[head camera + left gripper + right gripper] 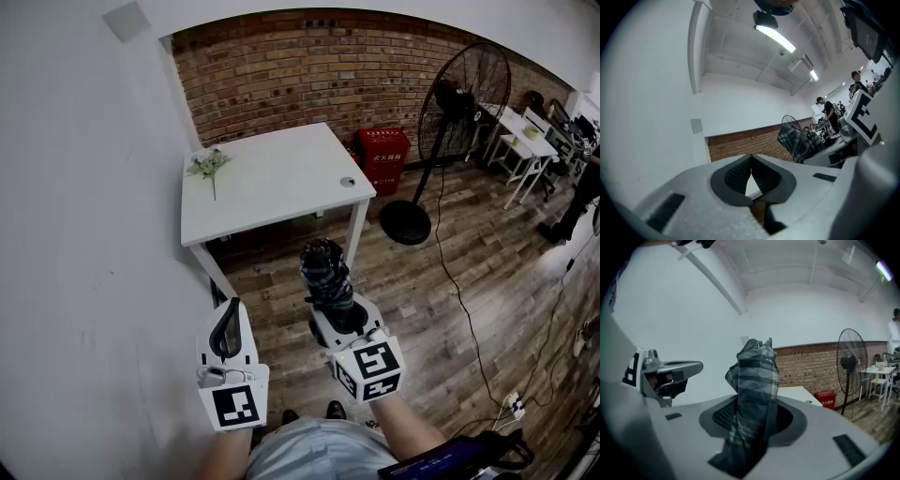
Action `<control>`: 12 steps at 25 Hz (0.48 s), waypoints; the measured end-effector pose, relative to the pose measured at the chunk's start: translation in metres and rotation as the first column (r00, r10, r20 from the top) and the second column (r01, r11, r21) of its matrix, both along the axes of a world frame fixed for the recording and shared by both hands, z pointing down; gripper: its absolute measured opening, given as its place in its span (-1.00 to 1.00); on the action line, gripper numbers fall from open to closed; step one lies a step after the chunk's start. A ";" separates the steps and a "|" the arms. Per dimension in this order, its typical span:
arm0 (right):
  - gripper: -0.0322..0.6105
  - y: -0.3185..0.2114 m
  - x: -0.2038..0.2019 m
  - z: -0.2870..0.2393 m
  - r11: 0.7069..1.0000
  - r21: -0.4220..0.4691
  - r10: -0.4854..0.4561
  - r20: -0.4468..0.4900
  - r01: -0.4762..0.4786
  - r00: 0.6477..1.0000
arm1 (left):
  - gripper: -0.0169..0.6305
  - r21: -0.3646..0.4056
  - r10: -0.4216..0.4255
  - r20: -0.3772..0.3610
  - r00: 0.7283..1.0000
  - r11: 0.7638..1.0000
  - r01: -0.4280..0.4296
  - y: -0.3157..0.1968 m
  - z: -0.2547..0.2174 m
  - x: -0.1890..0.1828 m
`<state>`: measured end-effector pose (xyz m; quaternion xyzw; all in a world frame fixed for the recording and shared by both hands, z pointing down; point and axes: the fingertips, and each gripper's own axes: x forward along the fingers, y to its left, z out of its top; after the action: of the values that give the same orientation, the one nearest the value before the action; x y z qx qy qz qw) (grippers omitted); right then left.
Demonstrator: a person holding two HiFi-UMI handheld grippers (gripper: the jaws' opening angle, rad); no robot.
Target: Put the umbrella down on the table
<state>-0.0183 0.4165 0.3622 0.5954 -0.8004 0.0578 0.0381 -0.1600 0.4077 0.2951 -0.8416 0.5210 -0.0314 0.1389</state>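
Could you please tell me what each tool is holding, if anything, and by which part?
The right tool grips the folded plaid umbrella around its fabric body, one end poking out ahead. The left tool is shut, empty.

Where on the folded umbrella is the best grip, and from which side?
Grip the umbrella across its slim folded body near the rear end, coming from behind along its length, as the right gripper does now. The bundle fits between the jaws, and most of it juts forward, free to be laid on the table.
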 end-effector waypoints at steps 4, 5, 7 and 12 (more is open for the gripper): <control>-0.38 -0.003 0.013 0.000 1.000 0.009 0.004 0.026 -0.004 1.000 | -0.92 0.000 0.000 0.015 1.000 1.000 0.000 -0.003 0.002 0.011; -0.37 -0.003 0.017 0.000 1.000 0.009 0.006 0.031 -0.006 1.000 | -0.92 -0.001 0.000 0.018 1.000 1.000 0.000 -0.004 0.002 0.014; -0.37 -0.003 0.025 0.001 1.000 0.007 0.007 0.032 -0.008 0.999 | -0.92 -0.004 -0.004 0.021 1.000 1.000 0.004 -0.004 0.004 0.021; -0.37 0.000 0.047 0.008 1.000 -0.005 -0.005 0.038 0.005 0.999 | -0.92 -0.009 -0.025 0.036 0.999 1.000 0.025 0.001 0.009 0.041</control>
<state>0.0289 0.4165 0.3701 0.5920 -0.8024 0.0711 0.0248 -0.1194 0.4090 0.3042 -0.8349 0.5287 -0.0506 0.1440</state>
